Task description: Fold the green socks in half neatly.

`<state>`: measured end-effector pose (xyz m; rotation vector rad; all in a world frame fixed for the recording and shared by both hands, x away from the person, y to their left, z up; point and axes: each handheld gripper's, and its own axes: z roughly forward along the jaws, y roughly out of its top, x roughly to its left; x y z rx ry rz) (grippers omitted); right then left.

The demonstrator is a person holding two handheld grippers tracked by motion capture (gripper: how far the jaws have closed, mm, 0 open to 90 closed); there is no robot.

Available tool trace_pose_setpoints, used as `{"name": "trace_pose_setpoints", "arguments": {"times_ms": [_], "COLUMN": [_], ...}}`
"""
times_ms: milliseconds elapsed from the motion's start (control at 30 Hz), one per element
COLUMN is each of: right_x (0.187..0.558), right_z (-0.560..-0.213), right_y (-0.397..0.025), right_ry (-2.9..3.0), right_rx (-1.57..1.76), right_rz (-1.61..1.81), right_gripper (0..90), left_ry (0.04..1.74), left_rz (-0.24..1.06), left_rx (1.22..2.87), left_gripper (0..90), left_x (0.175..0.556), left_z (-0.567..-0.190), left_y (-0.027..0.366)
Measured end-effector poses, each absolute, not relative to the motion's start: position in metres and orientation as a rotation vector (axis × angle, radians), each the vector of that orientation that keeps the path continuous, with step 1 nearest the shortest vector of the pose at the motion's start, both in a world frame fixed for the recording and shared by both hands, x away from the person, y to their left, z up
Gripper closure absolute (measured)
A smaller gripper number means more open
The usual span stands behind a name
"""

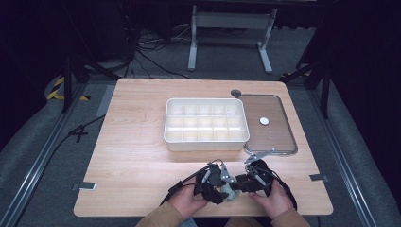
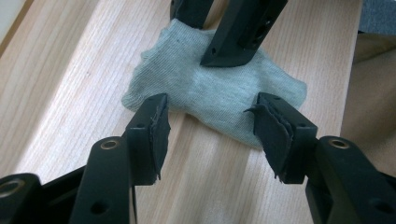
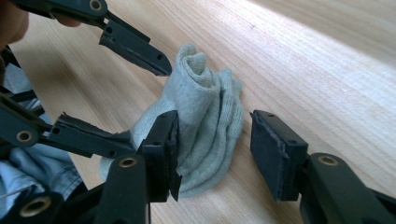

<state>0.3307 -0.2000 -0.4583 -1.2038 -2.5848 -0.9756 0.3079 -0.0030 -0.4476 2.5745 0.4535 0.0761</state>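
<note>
Here, both tongs — left tongs (image 2: 208, 135) and right tongs (image 3: 212, 154) — stood apart around the folded grey sock (image 3: 205, 121) on the surface (image 1: 142, 156).

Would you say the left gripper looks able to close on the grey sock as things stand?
Probably yes: the left gripper is open with the sock just ahead; the right gripper crowds only its far end.

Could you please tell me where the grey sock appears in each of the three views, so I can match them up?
High view: the grey sock lies at the table's near edge, between the two hand-held grippers.
Left gripper view: upper centre, beyond the open jaws.
Right gripper view: centre, between the open jaws.
Shared landmark: the wooden table.
</note>
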Motion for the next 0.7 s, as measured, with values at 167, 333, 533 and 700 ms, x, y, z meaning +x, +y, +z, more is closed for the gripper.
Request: {"name": "trace_pose_setpoints", "arguments": {"times_ms": [167, 333, 533, 700], "right_x": [0.3348, 0.3357, 0.3401, 0.3409], "right_z": [-0.4617, -0.4628, -0.4673, -0.4650], "right_y": [-0.1992, -0.1974, -0.1989, -0.1967], "right_ry": [-2.511, -2.498, -2.421, -2.427], "right_rx": [-1.213, -1.193, -1.175, -1.149], "right_rz": [-0.963, -0.968, -0.977, -0.972], "right_gripper": [53.7, 57.0, 63.6, 74.0], "left_ry": [0.468, 0.465, 0.467, 0.465], "left_rz": [0.078, 0.076, 0.064, 0.084], "left_rx": [2.565, 2.569, 2.568, 2.576], "left_gripper": [45.6, 46.4, 47.3, 47.5], "left_x": [0.3071, 0.3068, 0.3082, 0.3062], "left_z": [-0.4498, -0.4500, -0.4505, -0.4484], "left_y": [-0.0014, -0.0011, -0.0004, -0.0004]}}
